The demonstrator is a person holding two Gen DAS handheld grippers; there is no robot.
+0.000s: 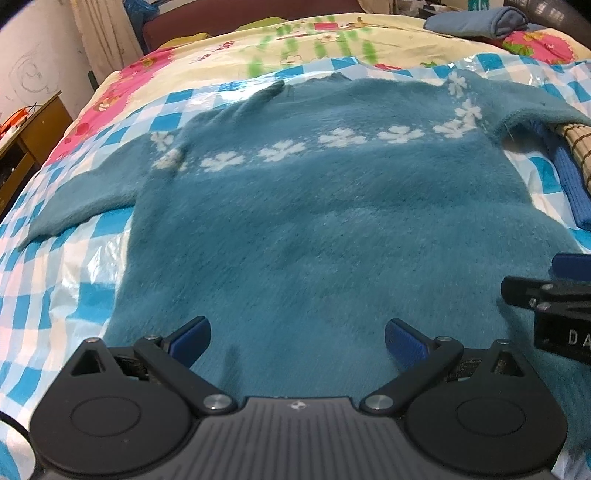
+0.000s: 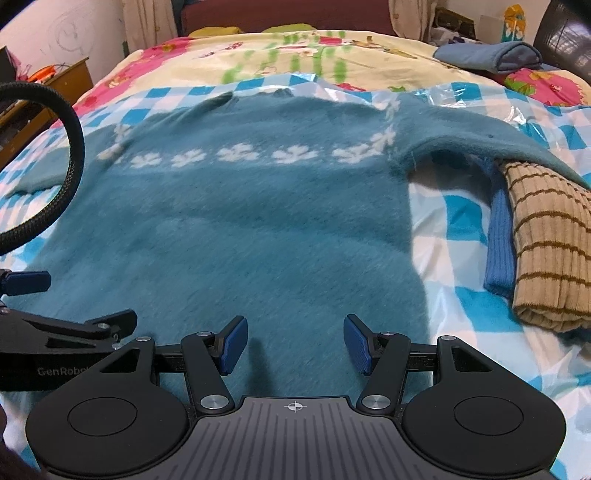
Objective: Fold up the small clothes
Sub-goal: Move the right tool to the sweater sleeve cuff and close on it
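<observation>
Your sweater [image 1: 314,221] lies flat on the checked sheet [image 1: 55,295] that covers the bed. Its hem is at your grippers and its neck [image 1: 306,79] points away, toward the headboard [image 2: 288,16], so the long axis of the body runs from you to the far end of the bed. A band of white flowers [image 2: 236,153] crosses the chest from side to side. The left sleeve [image 1: 81,203] stretches out flat from the body and slants a little back toward you. The right sleeve [image 2: 498,136] stretches the other way, and its end drapes over a folded pile: a tan striped knit [image 2: 546,251] with a blue knit [image 2: 500,240] just beside it, on the sweater's side.

Your left gripper [image 1: 297,341] hovers over the hem with jaws wide and nothing between the pads. Your right gripper [image 2: 293,345] is just beside it, also over the hem, jaws spread apart and empty; each shows at the edge of the other's view.

Beyond the sweater, near the far right corner of the bed, a folded grey-blue cloth [image 2: 491,55] rests on the floral cover [image 2: 258,51].
</observation>
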